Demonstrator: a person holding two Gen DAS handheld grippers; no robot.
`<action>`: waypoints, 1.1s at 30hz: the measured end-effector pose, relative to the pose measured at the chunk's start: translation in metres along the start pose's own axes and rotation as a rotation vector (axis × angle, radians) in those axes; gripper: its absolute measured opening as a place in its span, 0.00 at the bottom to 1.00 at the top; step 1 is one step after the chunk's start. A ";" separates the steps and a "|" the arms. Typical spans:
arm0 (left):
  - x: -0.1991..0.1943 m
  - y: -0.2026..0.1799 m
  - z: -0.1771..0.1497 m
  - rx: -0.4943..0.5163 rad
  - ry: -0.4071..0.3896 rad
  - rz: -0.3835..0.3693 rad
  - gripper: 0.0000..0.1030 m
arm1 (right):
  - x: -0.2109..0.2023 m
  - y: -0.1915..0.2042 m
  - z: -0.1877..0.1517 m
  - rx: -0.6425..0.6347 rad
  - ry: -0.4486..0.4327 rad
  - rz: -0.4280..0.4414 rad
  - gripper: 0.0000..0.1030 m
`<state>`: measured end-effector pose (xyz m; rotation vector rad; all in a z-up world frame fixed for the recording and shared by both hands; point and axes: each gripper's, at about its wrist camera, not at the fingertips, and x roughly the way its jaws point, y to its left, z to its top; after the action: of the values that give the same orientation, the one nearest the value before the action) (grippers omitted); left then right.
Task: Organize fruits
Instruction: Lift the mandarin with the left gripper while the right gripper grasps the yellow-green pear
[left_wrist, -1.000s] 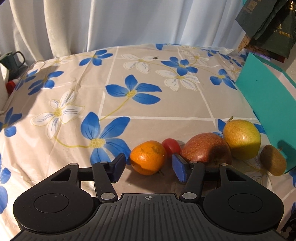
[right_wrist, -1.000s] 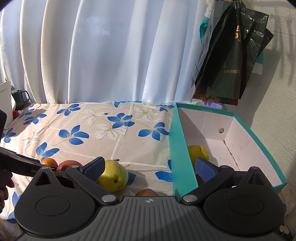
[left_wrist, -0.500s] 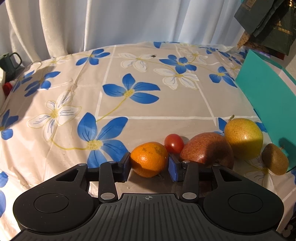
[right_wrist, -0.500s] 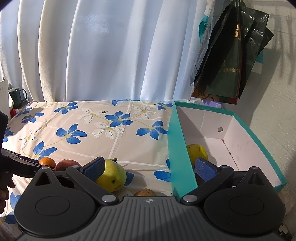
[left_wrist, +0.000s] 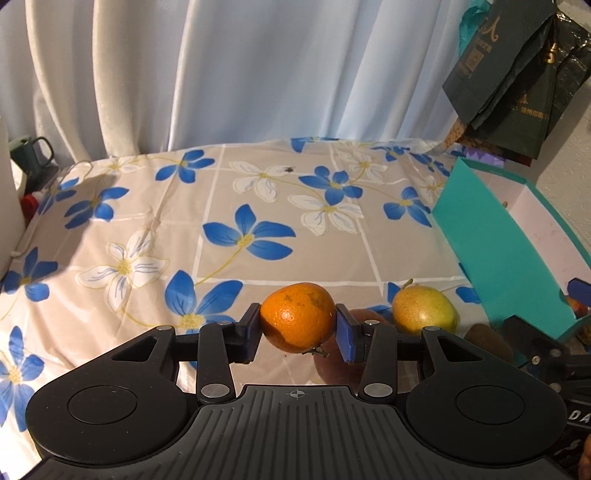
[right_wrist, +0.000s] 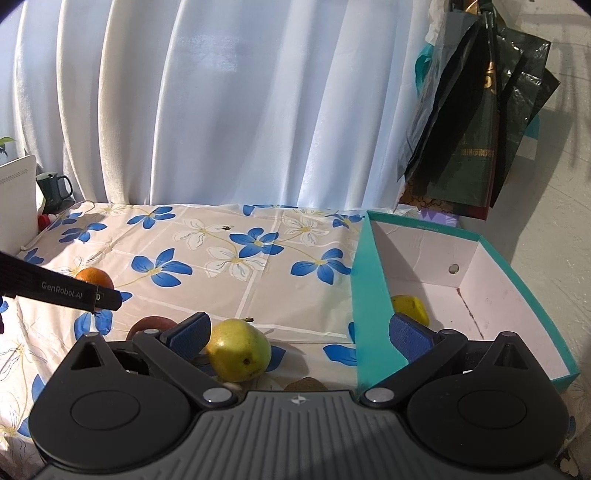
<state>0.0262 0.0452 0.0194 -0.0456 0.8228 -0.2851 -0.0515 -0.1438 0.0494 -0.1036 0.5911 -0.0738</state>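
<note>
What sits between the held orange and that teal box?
In the left wrist view, a yellow-green pear lies between the orange and the teal box.

Your left gripper and right gripper are matte black, with ribbed housings, round side discs, silver screws and blue-padded fingers. One arm reads "GenRobot.AI" in white.
</note>
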 end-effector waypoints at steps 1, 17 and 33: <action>-0.002 0.000 0.000 -0.001 0.000 -0.003 0.44 | 0.003 0.002 -0.002 -0.007 0.010 0.007 0.99; -0.023 -0.002 -0.010 -0.009 0.003 -0.003 0.44 | 0.056 0.011 -0.044 -0.046 0.201 0.013 0.73; -0.025 -0.001 -0.010 -0.017 0.022 0.015 0.44 | 0.083 0.035 -0.025 -0.104 0.160 0.121 0.75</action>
<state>0.0024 0.0513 0.0303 -0.0522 0.8467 -0.2653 0.0050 -0.1187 -0.0216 -0.1635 0.7597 0.0666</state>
